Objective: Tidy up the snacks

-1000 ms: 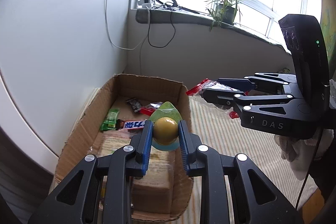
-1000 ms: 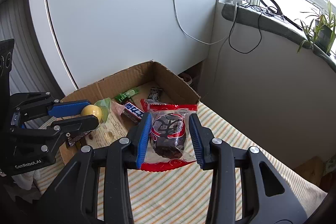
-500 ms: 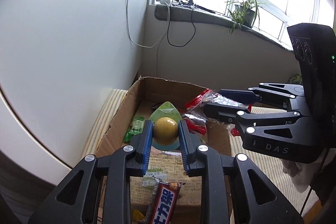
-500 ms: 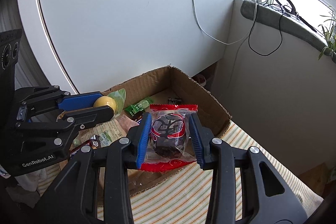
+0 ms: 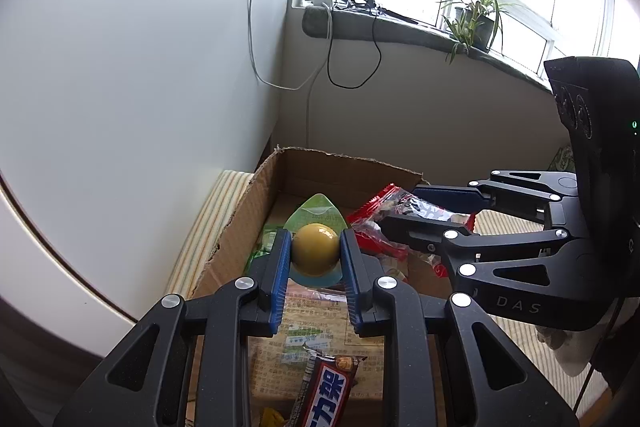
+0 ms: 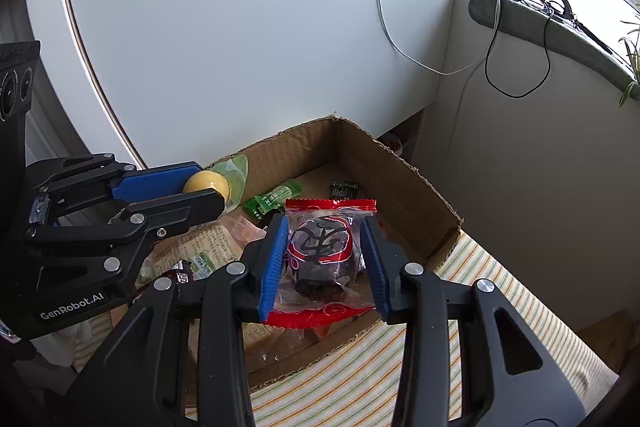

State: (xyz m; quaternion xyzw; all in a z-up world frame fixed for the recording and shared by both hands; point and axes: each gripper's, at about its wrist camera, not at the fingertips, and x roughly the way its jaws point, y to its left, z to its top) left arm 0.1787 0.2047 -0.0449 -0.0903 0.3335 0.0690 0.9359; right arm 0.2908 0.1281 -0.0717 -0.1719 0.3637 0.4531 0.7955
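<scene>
1. While hovering above the cardboard box (image 6: pixel 400 187), left gripper (image 5: pixel 315 259) clamped on a yellow ball snack (image 5: pixel 315 249) in its green wrapper; right gripper (image 6: pixel 324 247) clamped on a red-edged cake packet (image 6: pixel 320 247).
2. Probably light, both; ball hard and slick, so best pinched across its widest part; packet soft, crinkly, crushable, so held by the sides.
3. Already inside the box: green sachet (image 6: pixel 274 201), chocolate bar (image 5: pixel 326 393), flat printed packs (image 5: pixel 308 319).
4. Striped cloth (image 6: pixel 500 287) under the box; grippers close together, risking a bump.

Open-topped box (image 6: pixel 404 187), snack-cluttered floor
</scene>
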